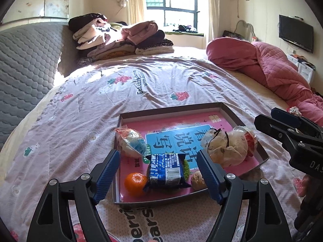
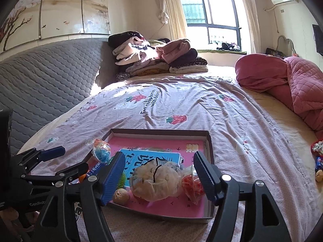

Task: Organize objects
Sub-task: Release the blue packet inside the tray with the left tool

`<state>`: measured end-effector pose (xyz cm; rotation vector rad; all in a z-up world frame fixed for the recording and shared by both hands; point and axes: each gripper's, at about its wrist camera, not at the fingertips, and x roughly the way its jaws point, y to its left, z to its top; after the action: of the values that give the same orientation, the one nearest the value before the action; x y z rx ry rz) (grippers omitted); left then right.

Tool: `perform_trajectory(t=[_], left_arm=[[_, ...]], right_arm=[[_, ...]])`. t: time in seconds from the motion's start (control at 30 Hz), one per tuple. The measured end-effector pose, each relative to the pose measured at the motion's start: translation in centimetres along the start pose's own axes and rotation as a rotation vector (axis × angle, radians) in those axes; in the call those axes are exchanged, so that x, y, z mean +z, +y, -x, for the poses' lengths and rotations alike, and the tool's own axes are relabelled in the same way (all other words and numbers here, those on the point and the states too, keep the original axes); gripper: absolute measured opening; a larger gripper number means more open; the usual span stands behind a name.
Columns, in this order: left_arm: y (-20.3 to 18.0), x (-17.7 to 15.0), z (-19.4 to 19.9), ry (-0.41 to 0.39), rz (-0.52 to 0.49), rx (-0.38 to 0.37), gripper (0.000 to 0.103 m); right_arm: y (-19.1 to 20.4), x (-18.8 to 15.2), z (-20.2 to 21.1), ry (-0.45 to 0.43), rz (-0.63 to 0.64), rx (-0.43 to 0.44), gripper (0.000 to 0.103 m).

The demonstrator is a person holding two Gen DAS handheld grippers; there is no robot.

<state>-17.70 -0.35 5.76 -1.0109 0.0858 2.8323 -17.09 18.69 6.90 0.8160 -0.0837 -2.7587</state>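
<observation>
Strawberry-print bed (image 1: 157, 92) carries shallow box (image 1: 228, 111), folded clothes (image 1: 121, 38), pink quilt (image 1: 272, 66).

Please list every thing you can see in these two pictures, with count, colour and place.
tray: one, dark rim, pink floor, on the bed
orange: one, orange, tray's near left corner
snack packet: one, dark blue, tray's near middle
clear bags: three, whitish and red, in tray
bedcover: one, lilac with strawberries
quilt: one, pink, far right
clothes pile: one, mixed, at headboard
left tool: open, blue pads
right tool: open, blue pads
</observation>
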Motion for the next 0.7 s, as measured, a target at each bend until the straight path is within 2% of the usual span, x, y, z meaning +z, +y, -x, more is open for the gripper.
perform_trajectory(t=[0.53, 0.7], left_arm=[[-0.7, 0.0, 3.2, -0.047, -0.012, 0.018, 0.080], [-0.7, -0.7, 3.9, -0.047, -0.013, 0.044, 0.080]], right_arm=[[0.9, -0.1, 3.0, -0.050, 0.004, 0.012, 0.072], [1.2, -0.4, 3.5, -0.049, 0.008, 0.015, 0.072]])
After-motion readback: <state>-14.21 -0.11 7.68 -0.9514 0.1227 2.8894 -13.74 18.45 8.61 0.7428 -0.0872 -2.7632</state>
